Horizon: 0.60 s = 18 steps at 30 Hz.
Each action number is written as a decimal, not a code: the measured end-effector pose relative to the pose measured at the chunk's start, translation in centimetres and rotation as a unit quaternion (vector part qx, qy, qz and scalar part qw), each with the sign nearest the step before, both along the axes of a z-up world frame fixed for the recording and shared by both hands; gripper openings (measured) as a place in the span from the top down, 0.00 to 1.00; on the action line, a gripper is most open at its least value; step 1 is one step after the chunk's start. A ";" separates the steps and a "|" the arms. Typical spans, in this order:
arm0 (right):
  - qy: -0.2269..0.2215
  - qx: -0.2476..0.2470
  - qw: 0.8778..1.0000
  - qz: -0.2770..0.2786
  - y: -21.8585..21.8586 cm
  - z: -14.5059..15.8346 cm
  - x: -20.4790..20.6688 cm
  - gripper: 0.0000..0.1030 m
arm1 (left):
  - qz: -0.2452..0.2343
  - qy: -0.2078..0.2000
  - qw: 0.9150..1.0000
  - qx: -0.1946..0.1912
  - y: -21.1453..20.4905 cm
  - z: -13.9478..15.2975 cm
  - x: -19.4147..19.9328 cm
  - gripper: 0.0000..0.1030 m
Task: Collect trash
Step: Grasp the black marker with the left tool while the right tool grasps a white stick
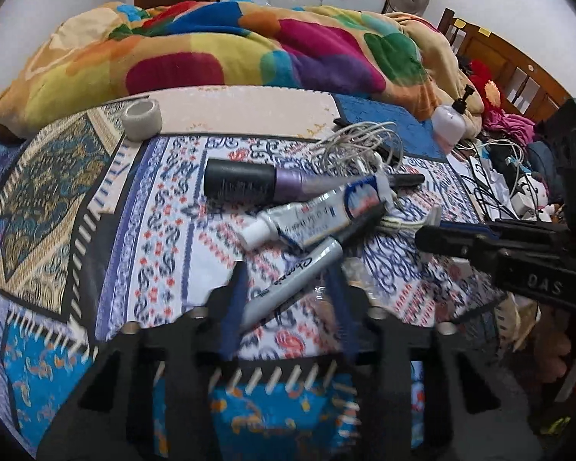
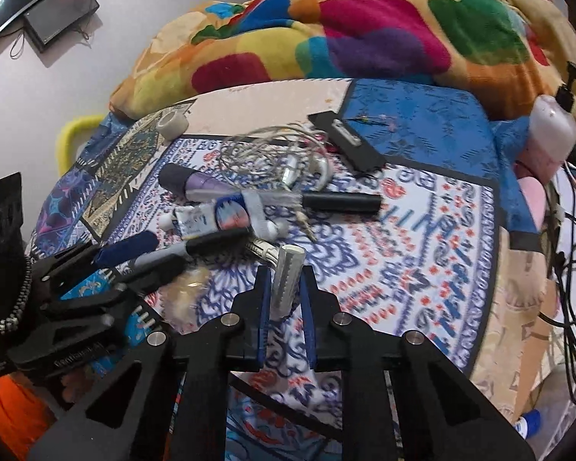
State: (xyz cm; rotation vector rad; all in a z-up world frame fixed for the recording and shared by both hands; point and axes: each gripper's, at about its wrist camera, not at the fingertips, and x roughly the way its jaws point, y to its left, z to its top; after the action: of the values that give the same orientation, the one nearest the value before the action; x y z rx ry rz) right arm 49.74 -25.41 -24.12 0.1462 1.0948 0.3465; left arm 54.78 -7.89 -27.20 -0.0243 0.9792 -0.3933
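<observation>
Your left gripper [image 1: 288, 296] is closed around a gray marker [image 1: 288, 282] on the patterned bed cover [image 1: 165, 199], right beside a white tube [image 1: 307, 213], and your right gripper [image 2: 286, 296] pinches a small clear stick [image 2: 287, 280] that stands up just above the cover.

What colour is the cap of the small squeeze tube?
White cap, seen best in the left wrist view.

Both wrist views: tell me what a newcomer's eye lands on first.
The rainbow-patched blanket heaped across the back of the bed stands out first. In front of it, on the patterned bedspread, lies a jumble: grey marker, white tube, tangled earphones. Nearest, the right gripper is shut on a clear ribbed cap.
</observation>
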 end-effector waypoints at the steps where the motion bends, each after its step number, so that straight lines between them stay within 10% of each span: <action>1: 0.001 -0.003 1.000 -0.002 -0.2 0.1 -0.1 0.87 | 0.002 0.001 1.000 0.003 0.0 0.1 -0.3 0.72; 18: 0.005 -0.045 0.999 -0.019 -2.8 0.5 -3.0 0.88 | 0.104 0.056 0.993 0.020 0.2 0.2 -3.0 0.86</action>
State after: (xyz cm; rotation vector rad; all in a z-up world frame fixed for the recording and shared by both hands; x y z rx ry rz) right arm 46.78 -28.18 -23.67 0.0890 1.1149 0.2619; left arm 51.77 -7.70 -26.97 -0.1130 1.0831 -0.1821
